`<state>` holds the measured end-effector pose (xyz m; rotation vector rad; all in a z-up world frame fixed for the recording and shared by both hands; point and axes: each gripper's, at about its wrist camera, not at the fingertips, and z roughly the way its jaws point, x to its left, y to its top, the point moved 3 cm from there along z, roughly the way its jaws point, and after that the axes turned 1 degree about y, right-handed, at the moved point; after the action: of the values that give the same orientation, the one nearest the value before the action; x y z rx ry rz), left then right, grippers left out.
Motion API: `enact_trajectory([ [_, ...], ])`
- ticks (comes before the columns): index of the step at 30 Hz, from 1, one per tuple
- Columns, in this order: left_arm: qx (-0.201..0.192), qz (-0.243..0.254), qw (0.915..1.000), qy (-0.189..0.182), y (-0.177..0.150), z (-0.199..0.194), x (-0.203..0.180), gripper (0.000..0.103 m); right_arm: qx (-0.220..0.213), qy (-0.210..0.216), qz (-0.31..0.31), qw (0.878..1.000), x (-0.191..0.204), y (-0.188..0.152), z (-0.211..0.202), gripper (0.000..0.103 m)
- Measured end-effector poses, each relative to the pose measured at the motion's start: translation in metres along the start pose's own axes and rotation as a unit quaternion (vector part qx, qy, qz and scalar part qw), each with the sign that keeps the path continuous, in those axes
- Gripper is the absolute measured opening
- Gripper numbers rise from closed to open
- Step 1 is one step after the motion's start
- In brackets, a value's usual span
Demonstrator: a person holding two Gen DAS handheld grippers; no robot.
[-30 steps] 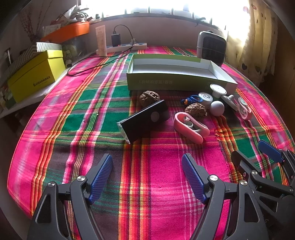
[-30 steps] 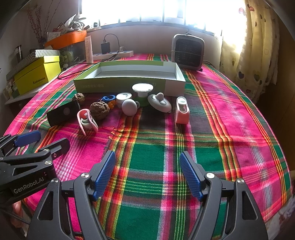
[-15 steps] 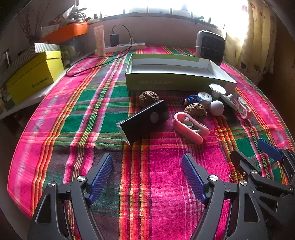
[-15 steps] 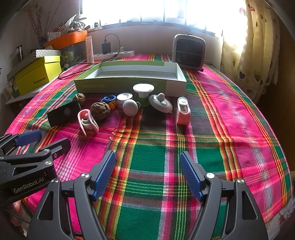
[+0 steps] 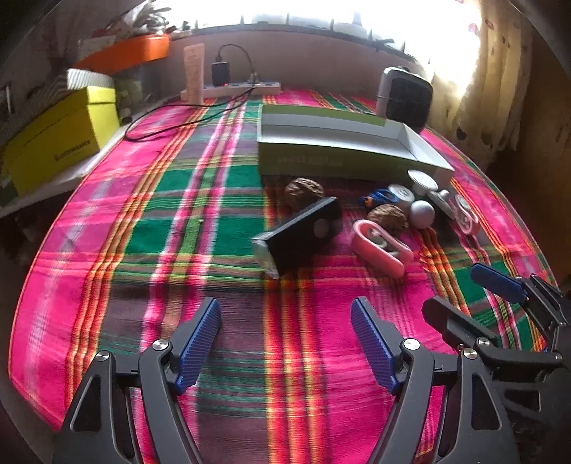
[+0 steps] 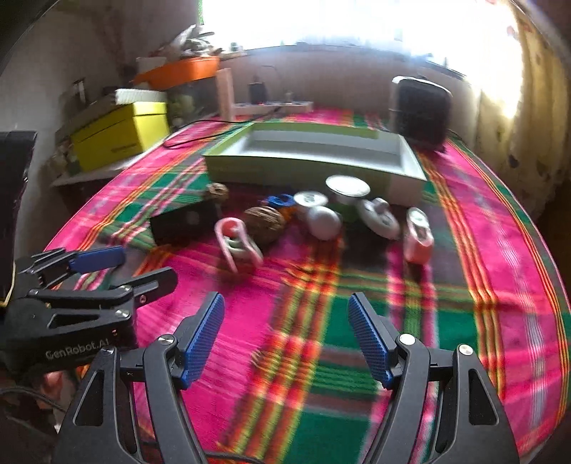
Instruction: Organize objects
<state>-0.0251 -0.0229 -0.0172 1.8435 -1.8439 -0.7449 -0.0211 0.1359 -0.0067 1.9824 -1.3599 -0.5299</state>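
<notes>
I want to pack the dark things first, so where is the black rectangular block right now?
In the left wrist view the black block lies on the plaid cloth ahead of the open left tongs, between the walnut behind it and the pink clip to its right.

Motion blur smears the right wrist view, so the print on the green box (image 6: 314,167) can't be read. The black block (image 6: 183,223) hides most of one walnut (image 6: 218,191) at eleven o'clock. The left gripper (image 6: 107,271) is cut by the left edge. The window (image 5: 321,14) is blown out.
</notes>
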Motion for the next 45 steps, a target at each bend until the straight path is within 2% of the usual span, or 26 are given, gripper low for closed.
enact_trajectory([
  [6,-0.004,-0.017,0.9998,0.012,0.002,-0.003,0.018,0.075,0.018,0.030,-0.021,0.999,0.012,0.012,0.016,0.066],
  [8,-0.002,-0.021,0.9996,0.017,0.002,-0.002,0.024,0.075,0.024,0.034,-0.025,0.999,0.014,0.014,0.020,0.060],
  [13,0.001,-0.020,0.9997,0.017,0.003,0.000,0.030,0.075,0.035,0.046,-0.025,0.998,0.016,0.022,0.030,0.058],
  [19,0.007,-0.020,0.9997,0.012,0.005,0.004,0.031,0.075,0.045,0.051,-0.026,0.997,0.016,0.030,0.037,0.047],
  [28,0.009,-0.015,0.9998,0.006,0.010,0.007,0.031,0.075,0.050,0.050,-0.033,0.997,0.018,0.035,0.044,0.025],
  [45,0.006,0.032,0.9989,-0.035,0.029,0.019,0.006,0.075,0.053,0.050,-0.020,0.997,0.006,0.026,0.032,0.025],
])
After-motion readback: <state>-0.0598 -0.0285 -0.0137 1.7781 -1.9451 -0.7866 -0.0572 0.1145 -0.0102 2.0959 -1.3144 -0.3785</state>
